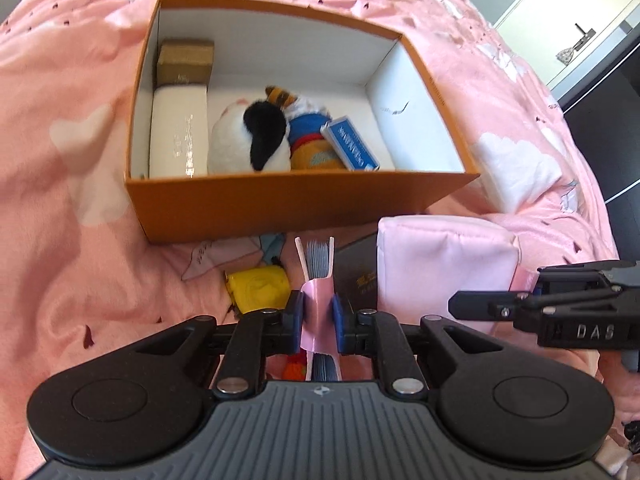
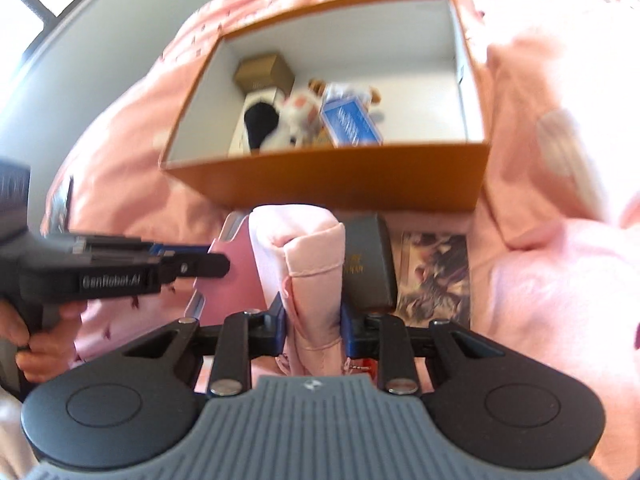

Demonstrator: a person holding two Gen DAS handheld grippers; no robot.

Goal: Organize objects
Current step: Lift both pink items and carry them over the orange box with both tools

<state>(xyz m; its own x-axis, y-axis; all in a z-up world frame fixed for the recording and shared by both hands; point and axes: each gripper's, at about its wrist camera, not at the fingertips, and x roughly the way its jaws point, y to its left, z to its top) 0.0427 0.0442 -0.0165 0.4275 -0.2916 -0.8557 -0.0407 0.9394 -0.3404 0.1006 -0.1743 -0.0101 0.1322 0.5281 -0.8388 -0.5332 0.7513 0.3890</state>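
We see our left tool (image 1: 316, 316) pinching a pink-covered notebook (image 1: 318, 308) by its spine, the blue pads pressed on either side and the page edges fanning toward twelve o'clock. Our right tool (image 2: 314, 318) is clamped on a soft pink pouch (image 2: 308, 264), which stands upright between its pads. Both are held above a bed with a pink quilt (image 1: 80, 120).

At twelve o'clock of both tools the orange box (image 1: 280, 200) lies open on the quilt. Inside it, at nine o'clock, a white case (image 1: 178, 132) lies below a small brown carton (image 1: 184, 62); in the middle sit a black-and-white plush (image 1: 252, 140) and a blue-clad plush (image 1: 308, 136), with a blue card pack (image 1: 352, 144) leaning at three o'clock of them.

On the quilt near the box lie a yellow item (image 1: 258, 286) and a dark book (image 2: 366, 264).
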